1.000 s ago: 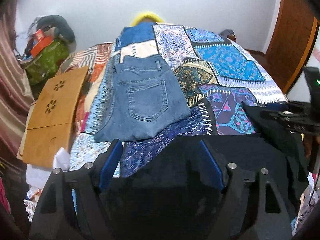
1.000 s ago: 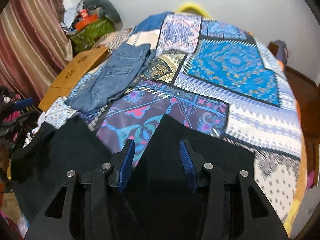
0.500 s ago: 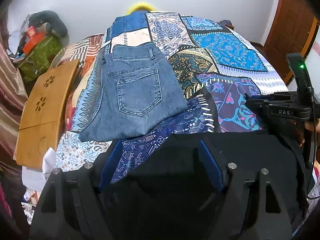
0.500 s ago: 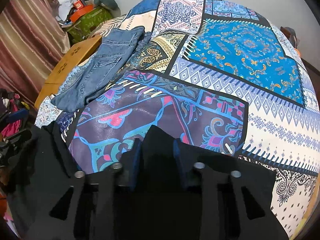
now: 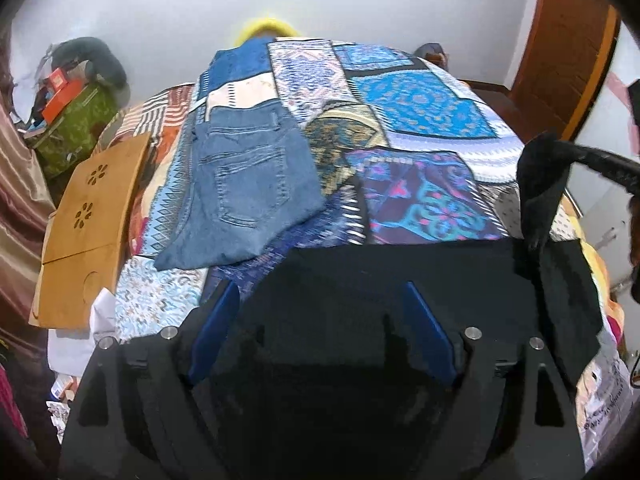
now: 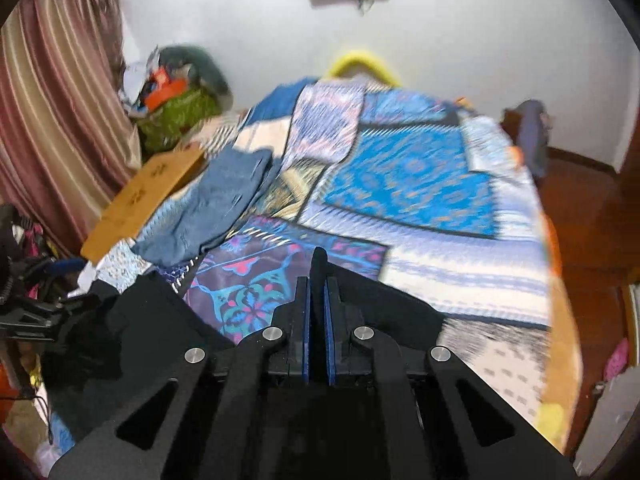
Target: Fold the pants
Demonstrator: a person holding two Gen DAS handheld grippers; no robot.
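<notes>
1. The black pants [image 5: 400, 280] lie across the near end of the bed, over the patchwork bedspread [image 6: 408, 176]. Seen from the left wrist, they fill the span from about 9 o'clock to 3 o'clock just ahead of the fingers.

2. The right gripper [image 6: 319, 300] is clenched on a fold of the black cloth. A dark peak of fabric sticks up between its blue pads [image 6: 306, 320], and the pinched corner hangs lifted at about 3 o'clock in the left wrist view.

3. The left gripper [image 5: 320, 312] is released and its jaws are opening. Black cloth lies under and between the blue fingers [image 5: 216, 328], but the pads press on nothing.

4. A folded pair of blue jeans [image 5: 244, 184] rests at about 11 o'clock from the left claw, well apart from the black pair. A wooden lap tray [image 5: 88, 220] sits at about 10 o'clock, at the bed's edge.

5. The black cloth looks soft and limp: it drapes and sags from the pinch instead of holding a line. I judge it light and not slippery against the pads, though the dark fabric hides its seams and creases.

6. A single pinch will let the rest trail and bunch. The left claw would do best to take the matching edge or corner on its own side, so that the fold lifts evenly across.
</notes>
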